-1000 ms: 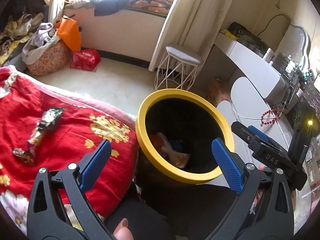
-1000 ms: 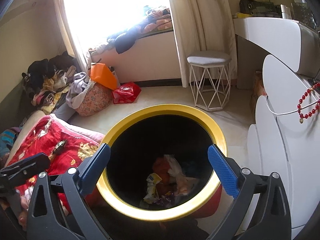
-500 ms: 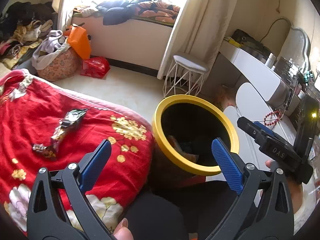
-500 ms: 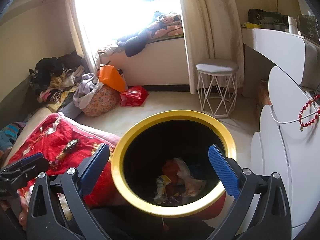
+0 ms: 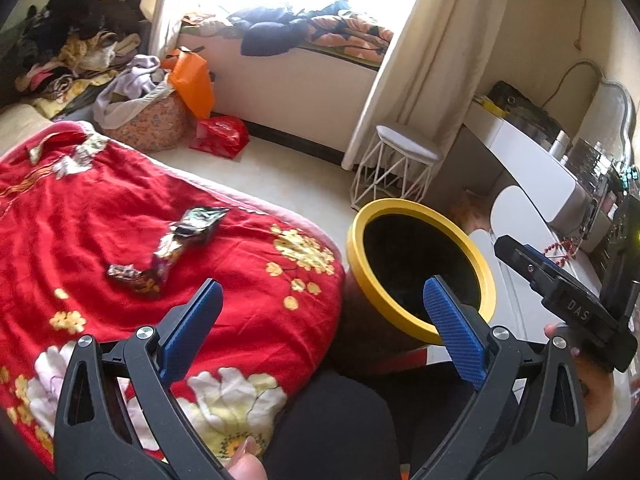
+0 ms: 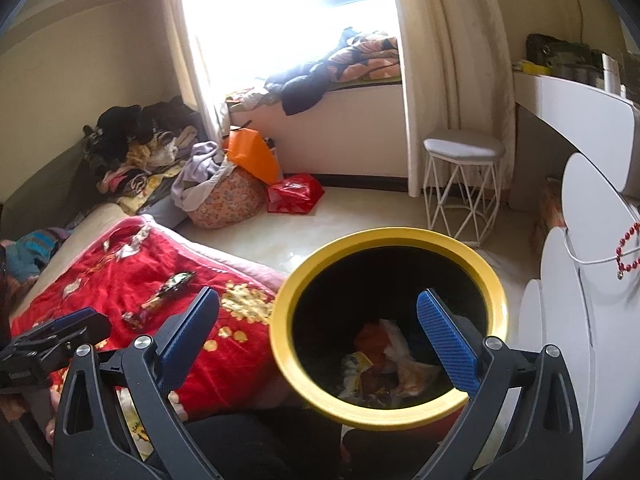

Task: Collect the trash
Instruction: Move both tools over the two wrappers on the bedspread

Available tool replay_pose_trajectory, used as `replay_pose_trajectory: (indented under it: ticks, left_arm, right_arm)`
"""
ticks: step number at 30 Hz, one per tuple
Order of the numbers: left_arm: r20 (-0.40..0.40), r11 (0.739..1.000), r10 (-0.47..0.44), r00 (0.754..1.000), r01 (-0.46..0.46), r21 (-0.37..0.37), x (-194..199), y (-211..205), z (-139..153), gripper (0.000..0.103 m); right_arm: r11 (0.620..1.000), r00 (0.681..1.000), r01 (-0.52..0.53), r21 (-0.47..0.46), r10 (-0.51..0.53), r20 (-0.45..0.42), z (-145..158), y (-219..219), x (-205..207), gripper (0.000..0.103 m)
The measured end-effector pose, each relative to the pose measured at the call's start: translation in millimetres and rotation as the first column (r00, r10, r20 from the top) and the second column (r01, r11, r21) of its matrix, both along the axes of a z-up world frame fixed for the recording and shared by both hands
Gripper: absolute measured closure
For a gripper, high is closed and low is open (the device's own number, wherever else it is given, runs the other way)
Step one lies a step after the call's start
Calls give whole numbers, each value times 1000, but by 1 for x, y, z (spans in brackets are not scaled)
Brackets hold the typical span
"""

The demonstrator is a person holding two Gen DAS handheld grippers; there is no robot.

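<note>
Some of the job looked done: crumpled wrappers and paper (image 6: 384, 364) already lay at the bottom of the yellow-rimmed bin (image 6: 304, 276), which stood on the floor just beside the bed. At least two pieces were left, by my reading: a dark foil wrapper (image 5: 188, 228) and a smaller twisted one (image 5: 130, 274) lay close together on the red flowered blanket (image 5: 248, 280), well clear of the bin.

The left gripper (image 5: 320, 320) hung above the blanket's edge with its blue fingers (image 5: 192, 328) spread wide and nothing between them. The right gripper (image 6: 320, 336) was likewise wide open and empty, held over the bin's mouth.

The blanket was soft and rumpled, so thin foil would probably press into it. Around it, the room was cluttered: clothes piled by the wall, an orange bag (image 6: 254, 158) and red bag (image 6: 296, 194) on the pale floor, a white wire stool (image 6: 464, 184) by the curtain, and a white table (image 6: 576, 108) to the right.
</note>
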State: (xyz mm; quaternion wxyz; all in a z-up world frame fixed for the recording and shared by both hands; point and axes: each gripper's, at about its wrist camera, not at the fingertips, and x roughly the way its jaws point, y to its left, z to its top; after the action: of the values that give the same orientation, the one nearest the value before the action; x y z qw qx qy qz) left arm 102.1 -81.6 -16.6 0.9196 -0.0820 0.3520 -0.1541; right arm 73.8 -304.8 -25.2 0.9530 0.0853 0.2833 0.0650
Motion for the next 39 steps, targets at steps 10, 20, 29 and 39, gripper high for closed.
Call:
replay_pose_trajectory:
  ticks: [10, 20, 29, 39]
  left_arm:
    - [19, 998, 60, 998, -61, 7, -10, 27, 3, 11]
    - [38, 991, 134, 990, -134, 2, -18, 61, 6, 11]
    - [41, 979, 202, 979, -202, 9, -22, 93, 4, 11]
    - [24, 956, 292, 956, -292, -11, -23, 138, -2, 11]
  right_arm:
    - [997, 996, -78, -4, 78, 34, 6, 29, -8, 7]
    - [984, 983, -176, -24, 177, 49, 16, 63, -13, 6]
    - [969, 968, -243, -30, 245, 50, 18, 91, -13, 6]
    - [941, 941, -338, -24, 339, 11, 10, 130, -7, 6]
